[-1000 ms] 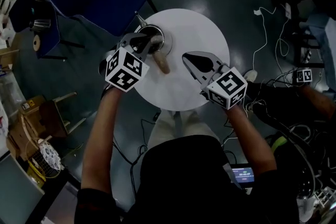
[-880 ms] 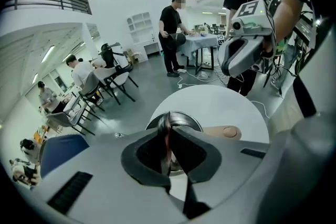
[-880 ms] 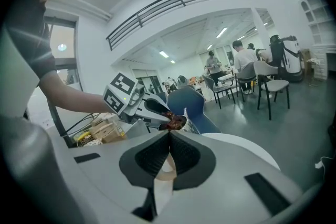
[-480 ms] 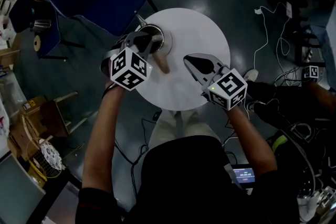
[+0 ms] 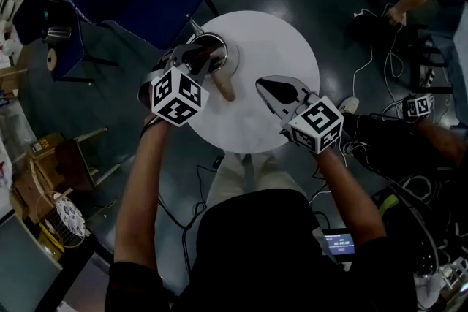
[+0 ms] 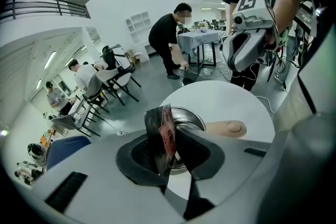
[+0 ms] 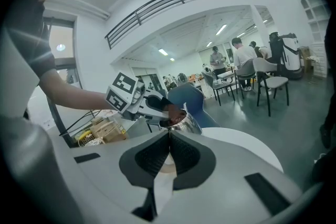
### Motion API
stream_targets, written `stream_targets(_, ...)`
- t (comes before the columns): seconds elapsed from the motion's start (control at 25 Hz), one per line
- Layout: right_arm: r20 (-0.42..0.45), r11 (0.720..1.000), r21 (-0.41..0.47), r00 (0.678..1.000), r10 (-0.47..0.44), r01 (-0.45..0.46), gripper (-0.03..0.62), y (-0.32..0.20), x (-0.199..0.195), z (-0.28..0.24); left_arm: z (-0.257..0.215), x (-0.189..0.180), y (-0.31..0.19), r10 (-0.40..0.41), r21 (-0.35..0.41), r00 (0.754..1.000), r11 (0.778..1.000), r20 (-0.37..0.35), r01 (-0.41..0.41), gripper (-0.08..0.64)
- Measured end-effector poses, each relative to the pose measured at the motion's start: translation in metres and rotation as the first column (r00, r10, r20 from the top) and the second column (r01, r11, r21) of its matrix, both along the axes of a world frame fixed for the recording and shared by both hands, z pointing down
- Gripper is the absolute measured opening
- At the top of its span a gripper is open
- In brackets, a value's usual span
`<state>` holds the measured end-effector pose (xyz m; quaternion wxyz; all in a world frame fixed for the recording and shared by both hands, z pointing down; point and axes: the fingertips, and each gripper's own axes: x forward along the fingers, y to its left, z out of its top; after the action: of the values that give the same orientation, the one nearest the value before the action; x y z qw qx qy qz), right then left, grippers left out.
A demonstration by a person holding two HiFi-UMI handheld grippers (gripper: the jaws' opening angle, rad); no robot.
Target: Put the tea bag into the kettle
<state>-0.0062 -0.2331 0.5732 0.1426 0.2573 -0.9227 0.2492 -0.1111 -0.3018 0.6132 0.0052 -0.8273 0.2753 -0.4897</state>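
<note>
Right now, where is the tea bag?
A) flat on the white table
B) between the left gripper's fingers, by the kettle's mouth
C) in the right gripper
B: the tea bag is pinched between the left gripper's fingers, with the kettle's open mouth just beyond.

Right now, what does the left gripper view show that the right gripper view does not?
Only the left gripper view: the kettle's open mouth from above, and the tea bag close in the left gripper's jaws. Only the right gripper view: the right gripper's jaws shut on nothing, and the left gripper's marker cube. Both: the kettle on the white table.
</note>
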Motion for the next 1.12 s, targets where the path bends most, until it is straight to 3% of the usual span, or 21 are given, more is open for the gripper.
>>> stream_targets(0.52, 0.003, 1.000, -0.008, 1.000, -0.011, 0.011, 0.020, 0.007, 0.000, 0.013, -0.024, 0.004, -0.001, 0.017, 0.074, 1.000, 0.997, 0.006, -0.017, 0.089)
stream_targets(0.64, 0.001, 1.000, -0.008, 1.000, -0.014, 0.014, 0.020, 0.007, 0.000, 0.013, -0.028, 0.005, -0.003, 0.018, 0.093, 1.000, 0.996, 0.010, -0.018, 0.032)
stream_targets(1.12, -0.013, 1.000, -0.018, 1.000, -0.008, 0.008, 0.020, 0.011, 0.001, 0.003, -0.032, 0.009, -0.001, 0.024, 0.043, 0.999, 0.999, -0.024, -0.023, 0.017)
